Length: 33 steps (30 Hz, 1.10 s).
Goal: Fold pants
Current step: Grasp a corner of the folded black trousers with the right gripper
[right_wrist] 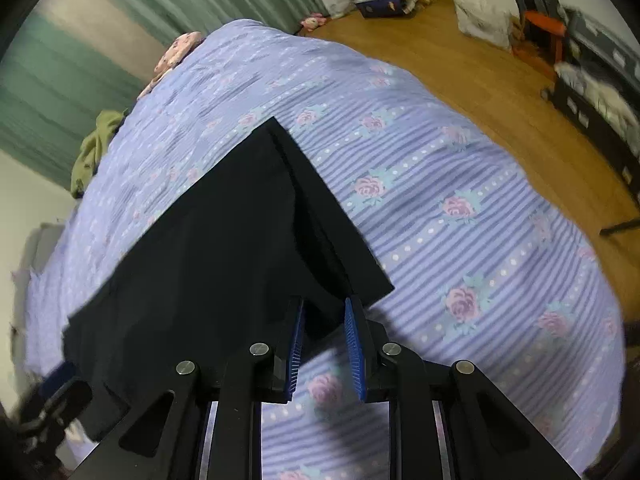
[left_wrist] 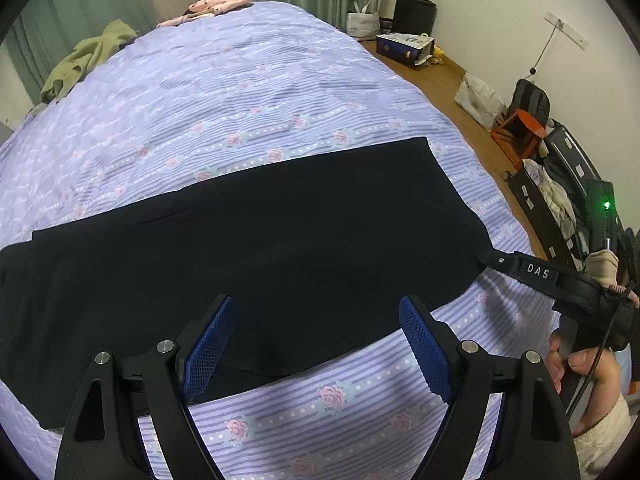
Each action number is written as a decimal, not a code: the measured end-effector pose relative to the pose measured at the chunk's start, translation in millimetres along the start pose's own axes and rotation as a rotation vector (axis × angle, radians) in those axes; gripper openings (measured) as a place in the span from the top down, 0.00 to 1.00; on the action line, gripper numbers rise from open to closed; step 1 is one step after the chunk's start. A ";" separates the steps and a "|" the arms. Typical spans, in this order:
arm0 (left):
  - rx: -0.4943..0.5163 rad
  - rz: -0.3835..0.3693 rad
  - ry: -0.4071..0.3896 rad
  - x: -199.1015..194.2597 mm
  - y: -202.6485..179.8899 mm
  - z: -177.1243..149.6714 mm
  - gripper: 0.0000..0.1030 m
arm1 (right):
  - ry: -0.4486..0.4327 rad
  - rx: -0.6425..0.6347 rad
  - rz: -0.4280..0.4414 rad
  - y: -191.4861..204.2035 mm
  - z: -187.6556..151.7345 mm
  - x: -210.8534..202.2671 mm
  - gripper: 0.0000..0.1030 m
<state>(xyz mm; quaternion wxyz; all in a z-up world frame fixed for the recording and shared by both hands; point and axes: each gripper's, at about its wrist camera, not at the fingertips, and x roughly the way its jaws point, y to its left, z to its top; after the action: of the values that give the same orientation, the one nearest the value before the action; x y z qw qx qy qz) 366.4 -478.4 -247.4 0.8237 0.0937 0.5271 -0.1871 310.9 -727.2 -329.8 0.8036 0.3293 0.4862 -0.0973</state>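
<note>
Black pants (left_wrist: 260, 248) lie flat across the purple flowered bedspread (left_wrist: 240, 92), folded lengthwise. My left gripper (left_wrist: 316, 312) is open and empty, its blue pads (left_wrist: 210, 352) over the pants' near edge. My right gripper (right_wrist: 325, 312) shows in its own view partly closed, with a narrow gap, at the pants' (right_wrist: 224, 240) near right corner; no cloth is between the pads. In the left wrist view the right gripper's (left_wrist: 486, 258) tip touches the pants' right edge.
Green clothing (left_wrist: 88, 60) and pink clothing (left_wrist: 216, 4) lie at the bed's far end. A wooden floor (left_wrist: 452, 92) to the right holds a box, bags, an orange stool (left_wrist: 518, 132) and a dark rack.
</note>
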 end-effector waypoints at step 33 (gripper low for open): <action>0.028 -0.037 0.009 0.3 -9.1 -0.8 0.18 | 0.013 0.136 0.112 -4.1 7.4 20.3 0.91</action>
<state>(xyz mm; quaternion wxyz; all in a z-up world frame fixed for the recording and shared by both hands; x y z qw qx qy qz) 362.1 -486.5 -247.7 0.8163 0.0964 0.5297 -0.2092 324.6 -731.7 -346.4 0.7803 0.4105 0.4645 -0.0827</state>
